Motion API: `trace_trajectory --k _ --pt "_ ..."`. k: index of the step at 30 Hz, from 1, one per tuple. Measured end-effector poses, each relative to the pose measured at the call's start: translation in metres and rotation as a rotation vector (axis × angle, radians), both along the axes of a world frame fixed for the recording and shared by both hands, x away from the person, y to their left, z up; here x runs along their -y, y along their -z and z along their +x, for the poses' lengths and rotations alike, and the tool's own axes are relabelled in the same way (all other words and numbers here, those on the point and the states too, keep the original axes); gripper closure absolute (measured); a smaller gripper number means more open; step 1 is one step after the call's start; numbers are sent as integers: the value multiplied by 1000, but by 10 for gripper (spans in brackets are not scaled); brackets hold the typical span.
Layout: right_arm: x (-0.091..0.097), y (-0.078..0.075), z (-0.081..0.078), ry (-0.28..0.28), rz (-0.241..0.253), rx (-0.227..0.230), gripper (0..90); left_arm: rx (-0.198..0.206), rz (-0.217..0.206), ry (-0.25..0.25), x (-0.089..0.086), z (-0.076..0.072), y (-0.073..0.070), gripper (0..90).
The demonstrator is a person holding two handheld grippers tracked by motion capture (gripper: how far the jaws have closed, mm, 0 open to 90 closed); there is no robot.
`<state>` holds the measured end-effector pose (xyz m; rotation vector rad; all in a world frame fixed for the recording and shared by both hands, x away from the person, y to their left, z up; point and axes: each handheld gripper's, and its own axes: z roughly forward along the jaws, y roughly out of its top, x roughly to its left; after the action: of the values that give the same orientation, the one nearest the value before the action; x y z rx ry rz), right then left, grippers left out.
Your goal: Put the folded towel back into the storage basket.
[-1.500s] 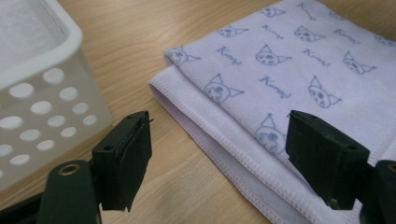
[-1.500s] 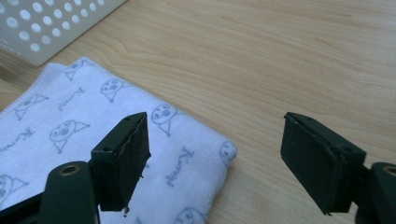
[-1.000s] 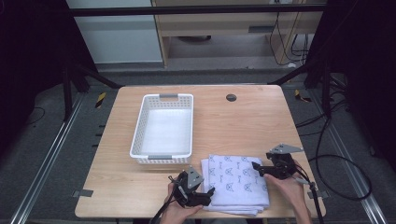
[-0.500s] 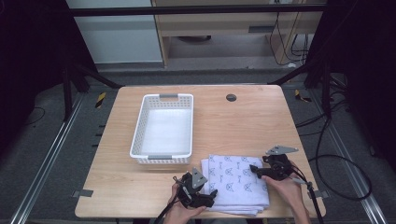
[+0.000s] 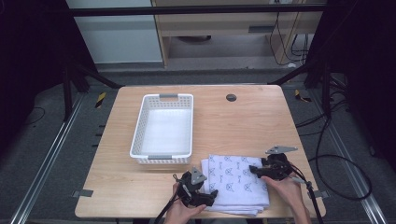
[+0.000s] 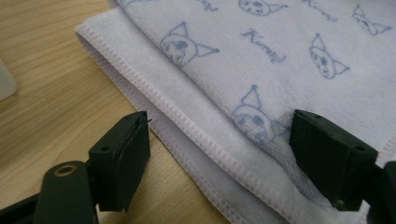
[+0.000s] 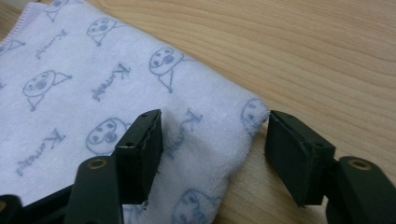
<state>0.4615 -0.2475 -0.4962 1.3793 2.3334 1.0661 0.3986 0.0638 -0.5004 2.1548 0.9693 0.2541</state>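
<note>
basket (image 5: 163, 128) empty (towel (image 5: 233, 179) beside it)

High view looks down from above — both gripper views sit close, sharing the towel (image 5: 236, 183).

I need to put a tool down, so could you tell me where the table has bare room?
Bare wood lies right of the white basket, from the dark round spot down to the folded towel, and along the table's left edge. The near edge is crowded by the towel and both grippers.
</note>
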Motion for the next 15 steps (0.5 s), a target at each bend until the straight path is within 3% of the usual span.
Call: trace_trajectory --k 8,15 --pt "0 0 1 -4 27 -31 433 4 1 2 2 -1 0 212" --pt "0 1 0 -4 40 -33 487 -4 3 9 5 -3 -2 293"
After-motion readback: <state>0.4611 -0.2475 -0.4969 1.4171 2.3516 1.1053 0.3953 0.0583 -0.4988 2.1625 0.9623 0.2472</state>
